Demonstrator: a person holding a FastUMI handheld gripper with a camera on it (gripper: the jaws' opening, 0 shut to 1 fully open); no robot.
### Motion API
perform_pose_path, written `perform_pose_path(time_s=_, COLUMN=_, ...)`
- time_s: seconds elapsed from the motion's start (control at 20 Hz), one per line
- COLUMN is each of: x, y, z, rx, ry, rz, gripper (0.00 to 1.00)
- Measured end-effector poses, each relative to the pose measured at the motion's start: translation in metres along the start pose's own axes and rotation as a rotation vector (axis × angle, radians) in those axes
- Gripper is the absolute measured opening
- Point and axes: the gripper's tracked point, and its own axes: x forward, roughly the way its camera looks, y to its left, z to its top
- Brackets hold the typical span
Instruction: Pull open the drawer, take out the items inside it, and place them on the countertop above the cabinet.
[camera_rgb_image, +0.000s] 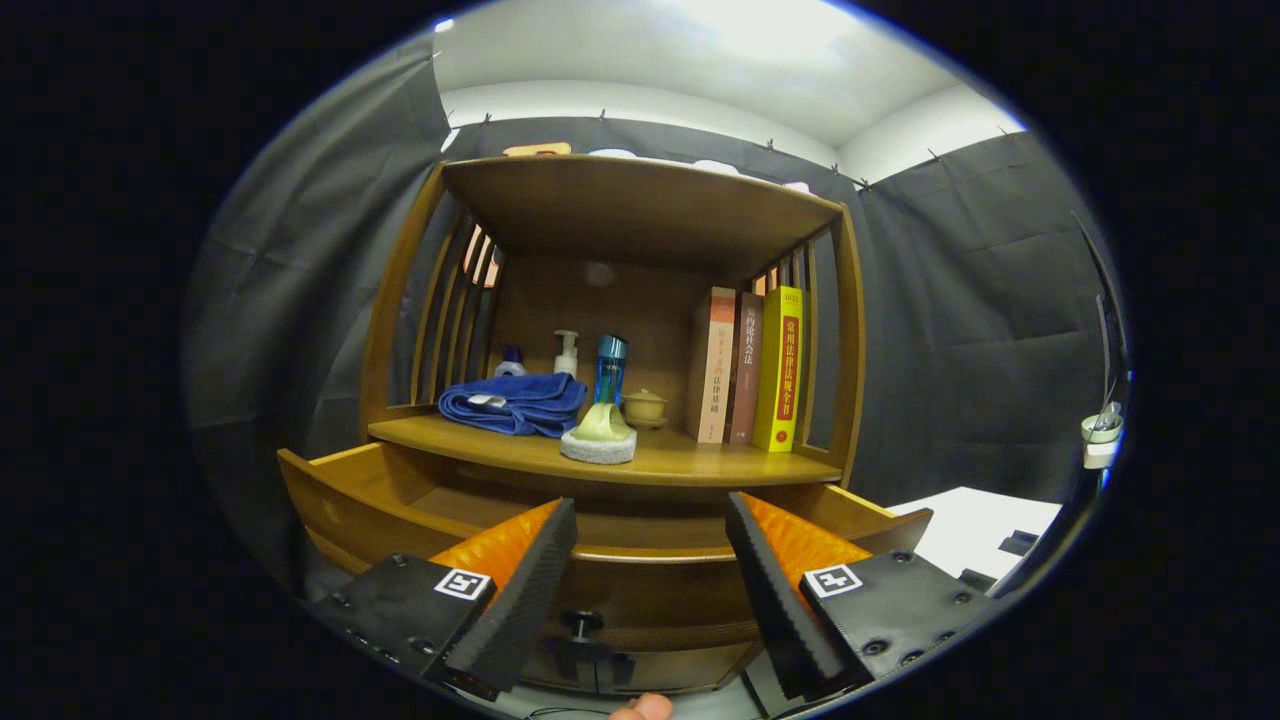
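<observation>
Here, my gripper hangs wide open, holding nothing.
Just beyond its fingers the drawer stands pulled out; above it a sponge rests on the worktop.

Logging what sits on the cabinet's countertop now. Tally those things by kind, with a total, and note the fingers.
Books, upright: 3
Bottles at the back: 3
Blue towel: 1
Lidded cup: 1
Scrubber with sponge base: 1
Total: 9
The gripper is open, its fingers apart over the front of the pulled-out drawer, holding nothing.
</observation>
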Motion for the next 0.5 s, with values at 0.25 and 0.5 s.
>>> perform_pose_path(time_s=0.25, x=-0.007, y=0.000, z=-0.013, rx=0.059, ry=-0.018, rz=-0.008, gripper=0.97)
perform_pose_path(time_s=0.5, x=-0.016, y=-0.005, z=-0.027, rx=0.048, ry=0.003, rz=-0.004, gripper=0.98)
